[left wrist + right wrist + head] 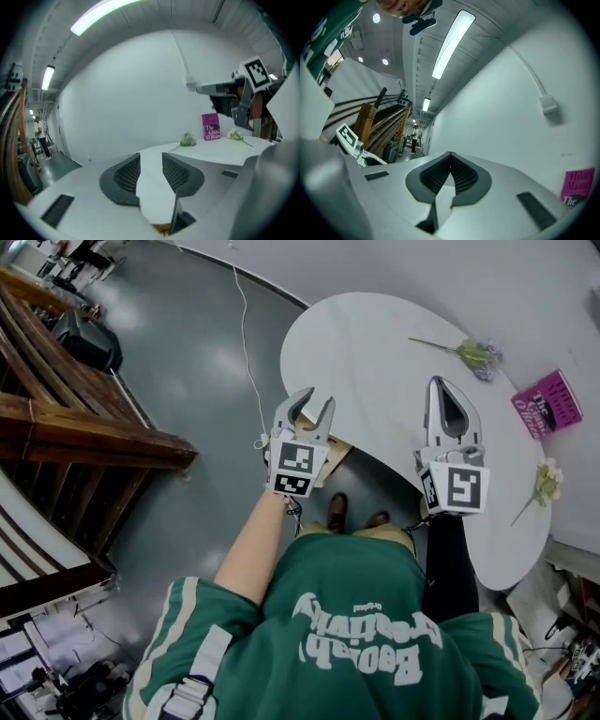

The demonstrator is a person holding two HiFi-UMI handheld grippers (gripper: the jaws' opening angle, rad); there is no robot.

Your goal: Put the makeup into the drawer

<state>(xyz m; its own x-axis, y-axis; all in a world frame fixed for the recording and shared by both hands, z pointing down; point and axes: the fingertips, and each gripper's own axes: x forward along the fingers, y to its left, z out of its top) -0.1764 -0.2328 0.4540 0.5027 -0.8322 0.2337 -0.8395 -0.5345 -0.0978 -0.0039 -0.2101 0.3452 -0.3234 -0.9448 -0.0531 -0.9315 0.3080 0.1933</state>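
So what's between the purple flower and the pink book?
Nothing: the head view shows only bare table between the purple flower and the book.

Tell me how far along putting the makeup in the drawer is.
Done: nothing visible; the white oval table shows only a purple flower sprig, a cream flower sprig and a pink book. In hand: nothing; the left gripper has its fingers apart and empty, and the right gripper is shut. Left: everything; no makeup or drawer is clearly in view.
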